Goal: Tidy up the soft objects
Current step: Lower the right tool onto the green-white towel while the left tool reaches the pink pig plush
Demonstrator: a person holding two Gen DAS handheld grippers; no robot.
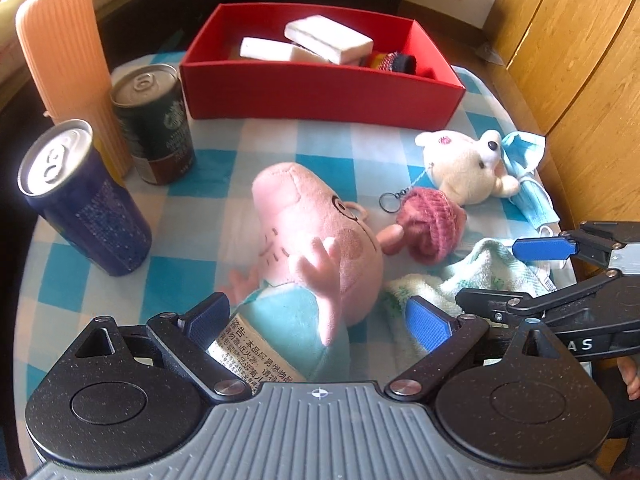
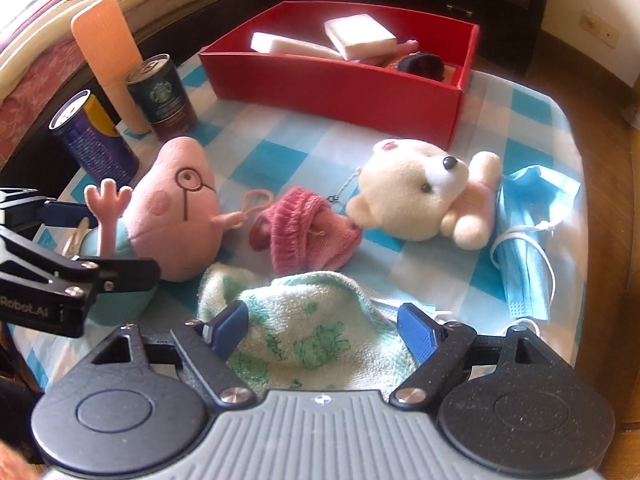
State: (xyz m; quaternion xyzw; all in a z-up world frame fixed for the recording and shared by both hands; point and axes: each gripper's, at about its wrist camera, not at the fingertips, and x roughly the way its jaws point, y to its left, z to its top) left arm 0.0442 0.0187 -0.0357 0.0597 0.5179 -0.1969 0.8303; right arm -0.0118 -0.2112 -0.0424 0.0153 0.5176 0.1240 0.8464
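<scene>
while the red cardboard box (image 1: 320,88) at the far edge of the desk (image 1: 224,168) already holds two white foam blocks (image 1: 328,38) and a dark knitted item, i judge the sorting to be under halfway done. five soft things are outside it on the blue-checked cloth.

my left gripper (image 1: 320,320) is spread wide around the lower body of the pink pig plush with a pale blue shirt (image 1: 316,236); the pads flank it, but i cannot tell if they touch. my right gripper (image 2: 320,330) is also wide apart, straddling the near edge of the white-and-green terry towel (image 2: 304,320), which bunches up between the fingers without being pinched.

counting what is left: one pig plush, one towel, one dusty-pink knitted hat (image 2: 308,228) lying between the pig and the cream teddy bear with a keyring chain (image 2: 420,192), and one crumpled blue face mask (image 2: 528,240) just beside the bear on the right. that makes two plush toys and three fabric pieces.

on the left stand two drink cans, a dark blue one (image 1: 84,196) and a dark green one (image 1: 154,124), plus one ribbed orange upright case (image 1: 64,48); these are hard, so i would leave them.
</scene>
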